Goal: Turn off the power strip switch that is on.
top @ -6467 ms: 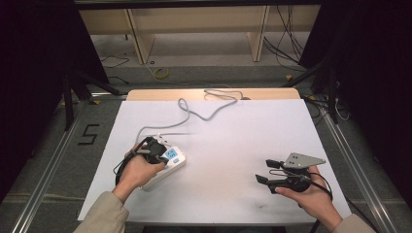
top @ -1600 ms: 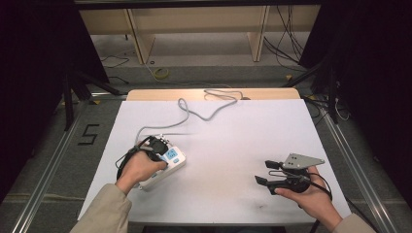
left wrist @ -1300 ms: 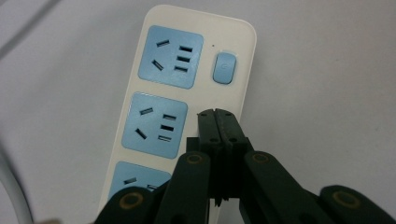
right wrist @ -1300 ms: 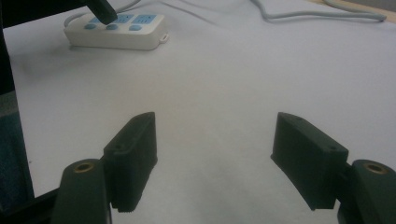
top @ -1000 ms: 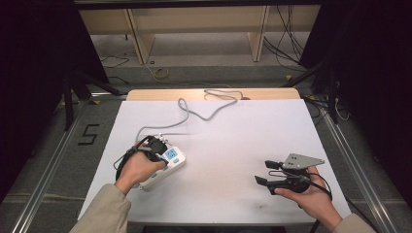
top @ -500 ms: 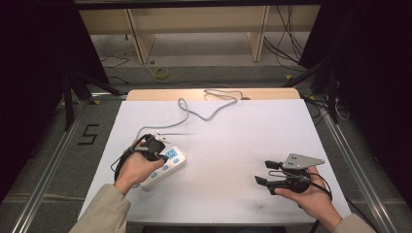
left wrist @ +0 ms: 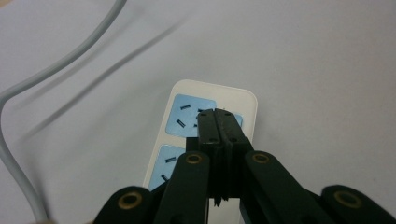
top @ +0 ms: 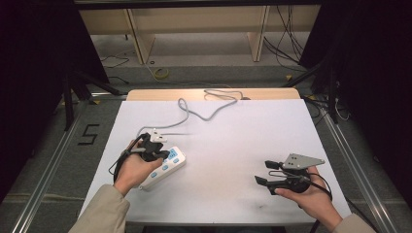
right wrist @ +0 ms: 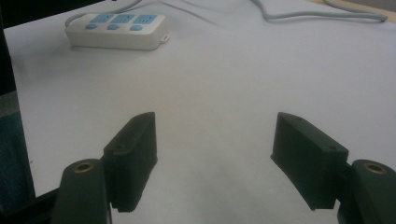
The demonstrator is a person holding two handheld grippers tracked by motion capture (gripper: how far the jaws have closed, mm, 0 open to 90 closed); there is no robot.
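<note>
High view: white table [top: 228, 145], grey floor [top: 204, 63]; left hand-held gripper [left wrist: 218, 122] together, right hand-held gripper [right wrist: 215, 158] apart.

White table [top: 233, 145] — wooden strip at its twelve o'clock edge. Beyond it, wooden shelving [top: 194, 29] and floor cables [top: 286, 46] — a "5" mark [top: 88, 134] at nine o'clock.

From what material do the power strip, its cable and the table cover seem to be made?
Power strip: likely hard plastic, cream-white and smooth with a slight sheen, with light blue socket panels. Cable: probably rubber or vinyl sheathing, grey, lying in soft curves. Table cover: matte white, flat sheet, perhaps paper or laminate; I cannot tell which.
</note>
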